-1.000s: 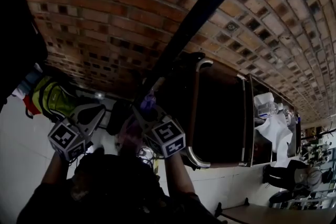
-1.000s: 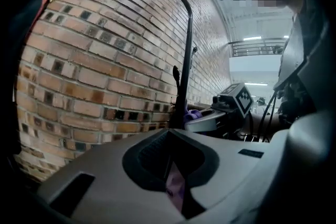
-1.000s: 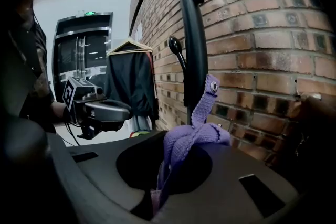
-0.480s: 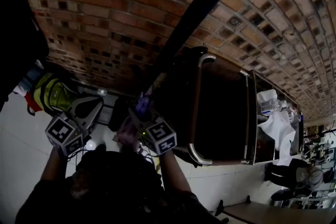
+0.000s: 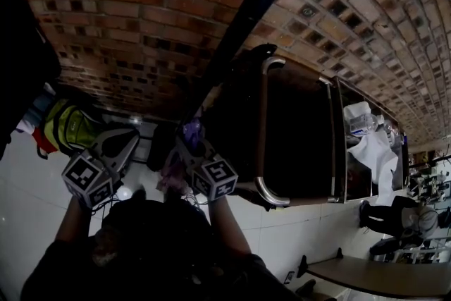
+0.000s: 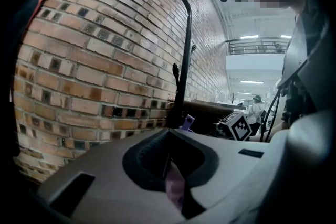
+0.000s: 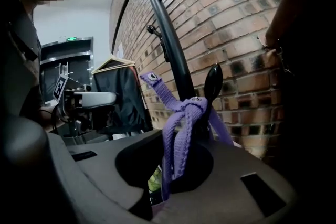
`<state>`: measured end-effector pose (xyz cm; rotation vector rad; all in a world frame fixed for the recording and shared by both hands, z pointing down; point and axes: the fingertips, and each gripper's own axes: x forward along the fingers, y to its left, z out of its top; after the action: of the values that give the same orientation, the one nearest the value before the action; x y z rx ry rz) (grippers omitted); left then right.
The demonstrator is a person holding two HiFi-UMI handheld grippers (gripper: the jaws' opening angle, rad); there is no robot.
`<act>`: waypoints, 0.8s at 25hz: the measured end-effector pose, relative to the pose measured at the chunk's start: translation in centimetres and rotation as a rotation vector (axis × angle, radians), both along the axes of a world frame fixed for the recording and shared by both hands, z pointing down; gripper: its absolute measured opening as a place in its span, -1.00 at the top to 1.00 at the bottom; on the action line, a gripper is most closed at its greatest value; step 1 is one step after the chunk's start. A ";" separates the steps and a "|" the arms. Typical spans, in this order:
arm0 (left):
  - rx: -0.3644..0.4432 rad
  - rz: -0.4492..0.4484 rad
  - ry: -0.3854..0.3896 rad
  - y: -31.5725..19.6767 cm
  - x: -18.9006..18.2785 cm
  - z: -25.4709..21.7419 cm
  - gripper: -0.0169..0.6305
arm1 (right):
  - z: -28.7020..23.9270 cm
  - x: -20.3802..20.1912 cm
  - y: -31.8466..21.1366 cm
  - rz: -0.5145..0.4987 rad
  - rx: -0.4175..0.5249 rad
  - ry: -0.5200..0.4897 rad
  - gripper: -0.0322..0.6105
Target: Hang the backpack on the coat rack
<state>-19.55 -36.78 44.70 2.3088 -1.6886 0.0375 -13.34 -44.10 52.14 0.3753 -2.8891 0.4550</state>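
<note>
The coat rack's black pole (image 5: 246, 17) rises along the brick wall. In the right gripper view a purple backpack strap (image 7: 181, 113) is knotted round a black knob hook (image 7: 212, 81) on the pole (image 7: 170, 44). The strap runs down into my right gripper (image 7: 157, 191), whose jaws are opening with the strap still pinched between them. In the head view that gripper (image 5: 189, 148) sits at the pole's foot, with pale purple backpack fabric (image 5: 171, 178) beside it. My left gripper (image 6: 176, 186) is shut on a pinkish strip of fabric and sits to the left (image 5: 123, 148).
A dark wooden cabinet with a metal rail (image 5: 262, 130) stands right of the pole. A yellow-green bag (image 5: 67, 127) and a black garment (image 5: 21, 46) hang at the left. A person (image 5: 394, 229) and a table (image 5: 373, 278) are at the lower right.
My right gripper has sunk a little and rolled with the purple strap in it. The left gripper has stayed about where it was.
</note>
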 end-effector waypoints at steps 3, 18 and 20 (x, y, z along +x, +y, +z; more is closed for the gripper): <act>-0.002 0.025 0.000 0.7 0.3 0.1 0.87 | 0.0 0.2 -0.1 0.055 -0.004 -0.025 0.79; -0.023 0.183 -0.013 6.0 0.5 0.8 0.87 | 0.7 6.6 3.0 0.406 0.108 0.015 0.42; -0.023 0.221 -0.005 6.4 0.5 1.0 0.87 | -0.4 7.6 4.0 0.455 0.137 0.004 0.42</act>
<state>-19.01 -30.38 45.67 2.4682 -1.4204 0.1064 -5.75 -40.12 51.79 1.0635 -2.8264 0.3175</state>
